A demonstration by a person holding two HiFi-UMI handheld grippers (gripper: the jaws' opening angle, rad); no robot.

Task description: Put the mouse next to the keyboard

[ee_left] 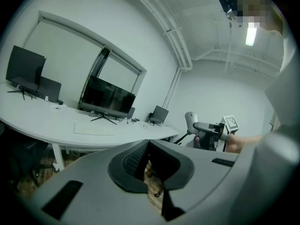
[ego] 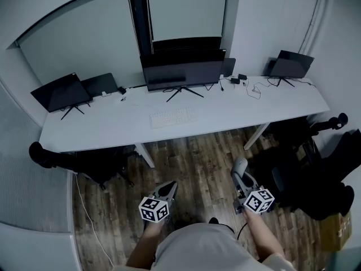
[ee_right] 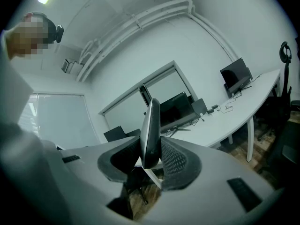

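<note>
Nearest to us, the right gripper (ee_right: 151, 154) had its fingers closed on the mouse (ee_right: 151, 125), which stood on edge between them w/ most of its body sticking out above. The left gripper (ee_left: 148, 146) had its fingers closed on nothing.

The risk, in our judgement, was that only the lower part was clamped & the shell looked smooth, so the mouse could twist or slip out, esp. in a quick swing.

Farther away, the keyboard (ego: 173, 117) lay on the table (ego: 113, 127), well apart from us. A careless put-down could knock it.

The mouse looked slim, rounded and grey-white.
</note>
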